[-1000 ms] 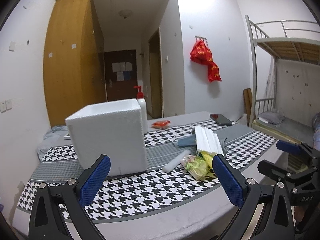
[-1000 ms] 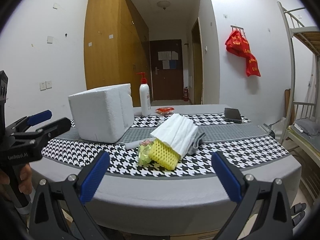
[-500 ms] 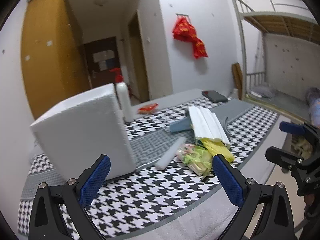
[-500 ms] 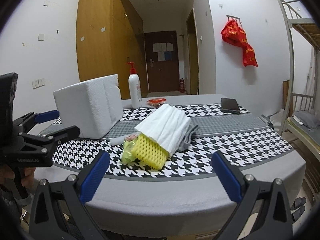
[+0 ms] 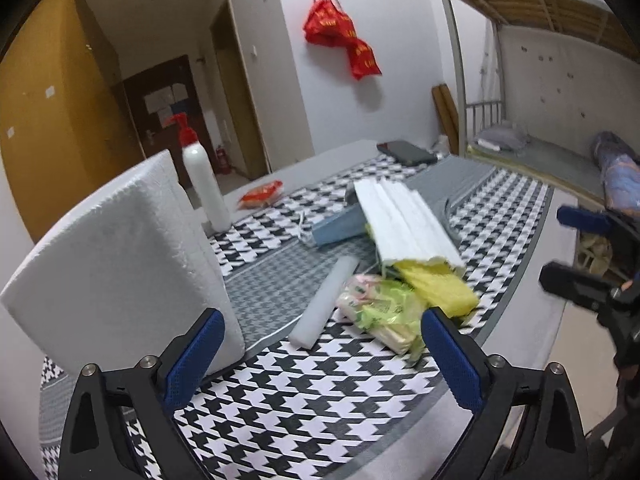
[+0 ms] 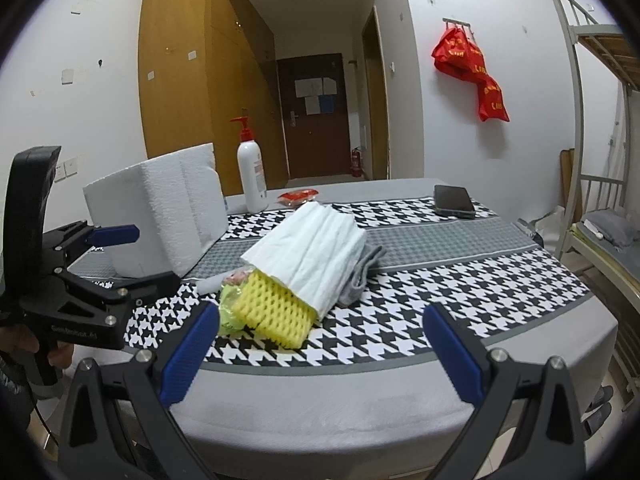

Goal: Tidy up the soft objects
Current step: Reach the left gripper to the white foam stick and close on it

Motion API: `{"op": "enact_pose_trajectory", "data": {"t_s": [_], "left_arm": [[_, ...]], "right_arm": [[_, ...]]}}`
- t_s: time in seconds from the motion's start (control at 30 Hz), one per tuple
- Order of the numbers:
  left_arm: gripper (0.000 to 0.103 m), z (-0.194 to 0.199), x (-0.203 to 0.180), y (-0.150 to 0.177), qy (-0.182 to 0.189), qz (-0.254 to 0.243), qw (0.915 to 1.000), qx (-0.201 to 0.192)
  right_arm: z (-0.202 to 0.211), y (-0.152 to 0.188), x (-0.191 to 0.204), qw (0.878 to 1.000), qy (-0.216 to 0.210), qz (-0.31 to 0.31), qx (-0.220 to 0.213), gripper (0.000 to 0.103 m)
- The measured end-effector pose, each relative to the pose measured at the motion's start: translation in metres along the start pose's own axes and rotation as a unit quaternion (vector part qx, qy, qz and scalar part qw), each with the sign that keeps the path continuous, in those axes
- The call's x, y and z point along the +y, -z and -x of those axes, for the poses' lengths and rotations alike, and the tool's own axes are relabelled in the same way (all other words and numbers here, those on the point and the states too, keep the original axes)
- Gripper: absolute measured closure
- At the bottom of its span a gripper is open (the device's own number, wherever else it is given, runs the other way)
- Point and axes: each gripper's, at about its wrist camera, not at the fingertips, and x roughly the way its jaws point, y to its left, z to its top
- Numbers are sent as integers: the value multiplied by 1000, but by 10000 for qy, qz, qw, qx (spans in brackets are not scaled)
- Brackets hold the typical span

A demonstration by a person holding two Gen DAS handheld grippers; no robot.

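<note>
A pile of soft things lies mid-table: a folded white cloth over a yellow foam net, a green plastic packet, a white foam strip, a grey cloth and a blue mask. A white foam box stands left of them. My left gripper is open and empty, just short of the strip and packet. My right gripper is open and empty at the table's front edge.
A white pump bottle and a red snack packet stand behind the box. A black phone lies at the back right. A houndstooth cloth covers the table. A bunk bed stands to the right.
My left gripper has moved forward and turned right, closing in on the foam strip and green packet. My right gripper has moved nearer the table's front edge. Both stay open.
</note>
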Motion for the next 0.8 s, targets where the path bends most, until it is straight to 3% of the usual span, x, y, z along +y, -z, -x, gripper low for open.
{"op": "enact_pose_trajectory", "data": {"t_s": [0.37, 0.5, 0.8], "left_arm": [[27, -45, 8, -6, 183, -307, 9984, 428], [41, -59, 11, -5, 283, -358, 9971, 613], [54, -83, 20, 5, 565, -397, 9931, 947]], "right_arm": [[-16, -2, -1, 9999, -38, -1, 129, 0], [-21, -3, -2, 9999, 2, -6, 151, 1], [-34, -5, 0, 9997, 13, 50, 258, 1]]}}
